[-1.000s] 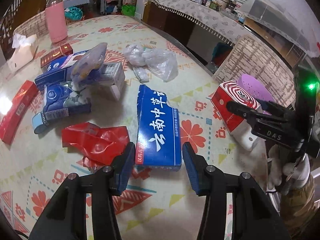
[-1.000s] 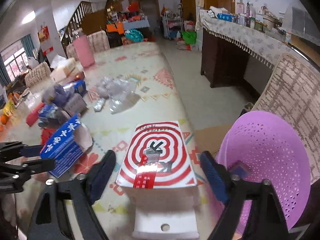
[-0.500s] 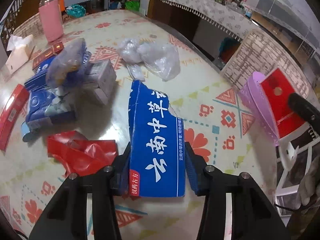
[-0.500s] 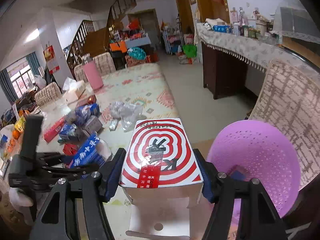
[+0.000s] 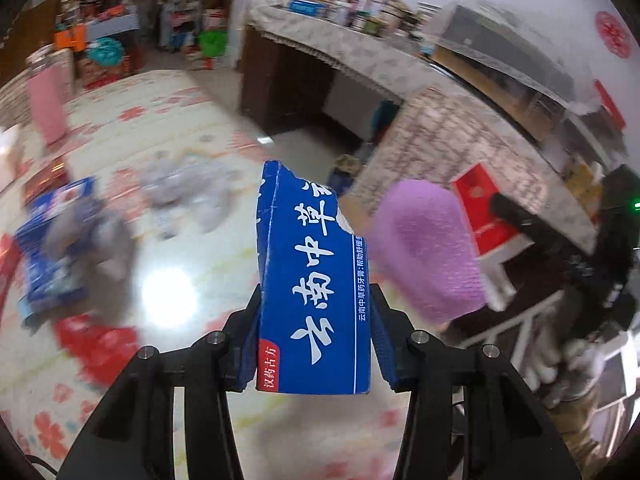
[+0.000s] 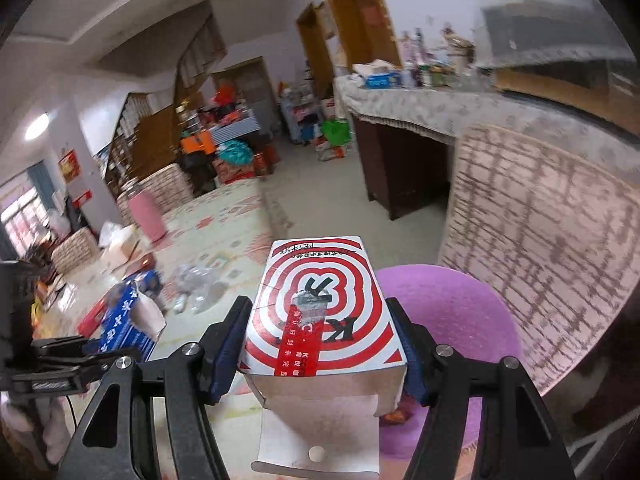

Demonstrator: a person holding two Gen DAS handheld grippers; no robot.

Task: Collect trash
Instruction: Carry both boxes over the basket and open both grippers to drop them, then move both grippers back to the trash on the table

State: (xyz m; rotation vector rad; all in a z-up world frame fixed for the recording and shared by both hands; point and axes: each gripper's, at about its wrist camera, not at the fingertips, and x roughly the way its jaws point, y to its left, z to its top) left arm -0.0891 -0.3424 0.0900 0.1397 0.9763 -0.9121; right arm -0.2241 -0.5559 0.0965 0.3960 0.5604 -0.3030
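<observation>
My left gripper (image 5: 316, 344) is shut on a torn blue box (image 5: 312, 280) with white Chinese letters and holds it up above the table. My right gripper (image 6: 324, 344) is shut on a red-and-white swirl box (image 6: 324, 304) and holds it over the purple perforated basket (image 6: 460, 320). In the left wrist view the basket (image 5: 424, 248) is to the right, with the red box (image 5: 480, 208) and the right gripper beyond it. In the right wrist view the blue box (image 6: 124, 324) and the left gripper show at the lower left.
On the patterned table (image 5: 200, 152) lie clear plastic bags (image 5: 188, 188), blue packets (image 5: 60, 240), a red bag (image 5: 96, 348) and a pink bottle (image 5: 46, 100). A chair with a woven back (image 6: 540, 248) stands behind the basket. A cloth-covered counter (image 6: 420, 100) lies beyond.
My left gripper has closed on the blue box and lifted it off the table toward the basket. My right gripper has closed on the red-and-white box and raised it over the basket.
</observation>
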